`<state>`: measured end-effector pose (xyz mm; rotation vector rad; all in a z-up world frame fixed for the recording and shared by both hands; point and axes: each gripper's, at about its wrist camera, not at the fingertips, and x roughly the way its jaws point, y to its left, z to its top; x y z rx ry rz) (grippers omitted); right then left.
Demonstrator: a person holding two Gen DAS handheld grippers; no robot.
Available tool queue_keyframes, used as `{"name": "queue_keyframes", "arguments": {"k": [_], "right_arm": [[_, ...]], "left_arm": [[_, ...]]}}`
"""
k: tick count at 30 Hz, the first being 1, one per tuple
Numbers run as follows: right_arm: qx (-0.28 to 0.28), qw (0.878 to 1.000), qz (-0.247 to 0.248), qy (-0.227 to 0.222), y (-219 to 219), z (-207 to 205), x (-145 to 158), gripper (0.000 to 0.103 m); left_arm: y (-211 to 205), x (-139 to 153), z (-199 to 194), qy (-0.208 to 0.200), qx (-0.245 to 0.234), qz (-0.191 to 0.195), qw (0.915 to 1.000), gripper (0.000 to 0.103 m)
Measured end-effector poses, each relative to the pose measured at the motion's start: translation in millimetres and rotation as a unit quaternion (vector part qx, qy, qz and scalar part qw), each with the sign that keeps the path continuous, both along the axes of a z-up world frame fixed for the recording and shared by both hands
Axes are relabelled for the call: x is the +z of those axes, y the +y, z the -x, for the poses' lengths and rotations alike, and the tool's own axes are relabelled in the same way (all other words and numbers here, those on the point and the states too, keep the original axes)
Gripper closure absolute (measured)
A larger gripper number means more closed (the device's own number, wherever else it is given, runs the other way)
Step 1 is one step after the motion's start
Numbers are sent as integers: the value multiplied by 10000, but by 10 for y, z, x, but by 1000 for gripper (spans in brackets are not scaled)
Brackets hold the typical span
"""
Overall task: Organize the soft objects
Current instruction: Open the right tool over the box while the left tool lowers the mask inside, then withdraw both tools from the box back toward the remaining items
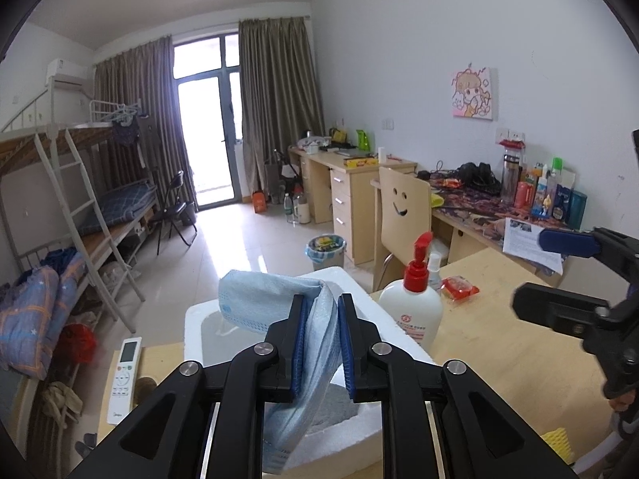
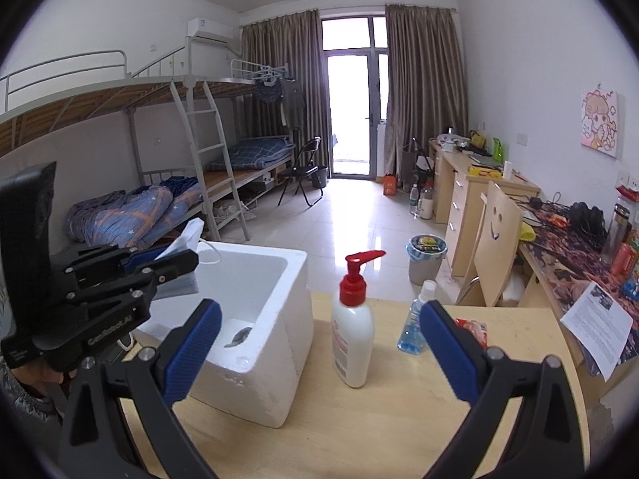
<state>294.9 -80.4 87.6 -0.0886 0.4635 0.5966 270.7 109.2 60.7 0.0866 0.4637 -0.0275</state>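
Now the left gripper (image 1: 322, 343) is clenched on a blue mask pack (image 1: 279, 307), its pads pinching the plastic between them, and it holds the pack over the open mouth of the white foam box (image 2: 275, 307). In the right wrist view the pack's pale edge pokes up past the left tongs at the far left rim of the box. By my reading, the step in hand is dropping this soft thing into the box.

The right gripper (image 2: 319, 343) stands released, jaws wide and nothing between them, hovering over the wooden table (image 2: 359, 419) just right of the box, with the lotion bottle (image 2: 353, 335) framed in the gap but untouched.

The next move, as I judge it, calls for lowering the pack a little deeper past the rim and then letting the pads part, so it falls flat inside rather than catching on the foam wall. The pack is limp and slick, so it may cling to a pad or drape over the edge.

Counted on the table: one foam box, with one small dark scrap on its floor; one mask pack, held; one white lotion bottle with a red pump; one small clear spray bottle (image 2: 415, 319); one red packet (image 1: 459, 288); one white remote (image 1: 124, 379) at the near left; and one yellow soft piece (image 1: 553, 439) at the near right, only partly in view.
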Motion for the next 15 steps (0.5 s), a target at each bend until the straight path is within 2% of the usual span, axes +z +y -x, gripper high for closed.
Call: {"name": "queue_keyframes", "arguments": {"k": [2,4,5,7,9,15], "right_arm": [[-27,10000,1,-7,-12,3,-5,2],[-28,10000,-17,-20,-48,20,-15,2],[-43,10000,-24,-22,-58,23,-16,2],[-54,10000,-28,-25,-70,20,-18,2],[-70,10000,-30,-25,-78,13,-19,2],[-54,10000,-30,-20,-85,25,-18,2]], "left_arm": [[-2,-8,-30,12,48,-26,10000,69],[20,-12,-34,10,81,5,10000,38],[18,-8,-28,-13,94,13,10000,32],[4,-1,-2,-87,154,-42,9998,9],[-14,10,20,-181,225,-106,9995,1],[10,35,42,-191,325,-111,9992,1]]}}
